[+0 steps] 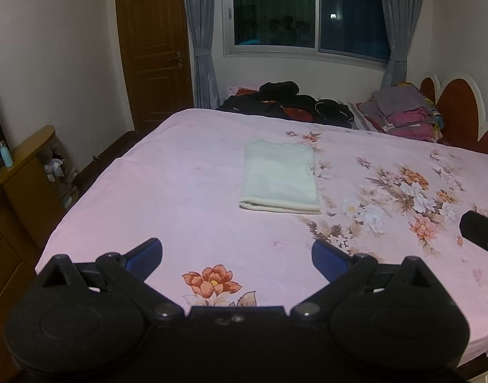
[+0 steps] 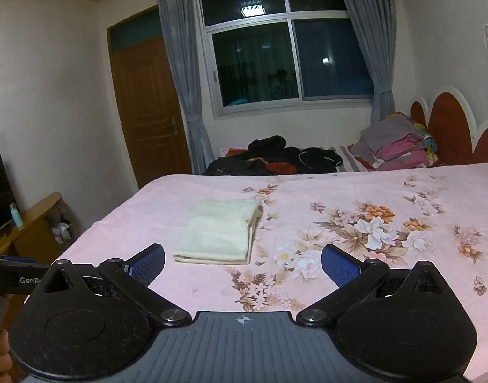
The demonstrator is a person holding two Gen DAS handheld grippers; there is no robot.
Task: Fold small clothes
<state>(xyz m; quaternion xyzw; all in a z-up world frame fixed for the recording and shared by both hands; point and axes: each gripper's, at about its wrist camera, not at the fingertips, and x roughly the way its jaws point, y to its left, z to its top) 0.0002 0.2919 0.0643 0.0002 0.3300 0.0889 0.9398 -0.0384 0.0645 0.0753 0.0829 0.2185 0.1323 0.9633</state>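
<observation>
Bedroom, night: dark window [image 2: 288, 63] at upper centre, grey curtains, brown door [image 2: 142, 108] at left. Bed [image 1: 186, 172] with pink floral sheet fills the lower half of both views.

Item: cloth [image 1: 280, 177], pale, folded to a neat rectangle, lying flat on the bed at frame centre; in the right wrist view it sits left of centre [image 2: 220, 231], layered edges showing on its right side.

Left gripper [image 1: 237, 257]: jaws spread wide, holding nothing, above the bed's near part, well apart from the cloth. Right gripper [image 2: 243, 263]: jaws likewise spread, empty, near the cloth's lower right corner but not touching.

Risks, judged: a further fold could spring open if only the top layer is pinched; a low approach could catch the sheet with the cloth and drag both; a one-sided pull would skew the rectangle.

Background: dark clothes [image 1: 285, 102] and a folded stack [image 1: 403, 111] at the far edge, upper right.

Unclear: what garment the cloth is; how many layers it has; whether more folds are intended. Bed's right and near edges are cut off. Person mostly out of view; part of a hand shows at the lower left edge of the right wrist view.
</observation>
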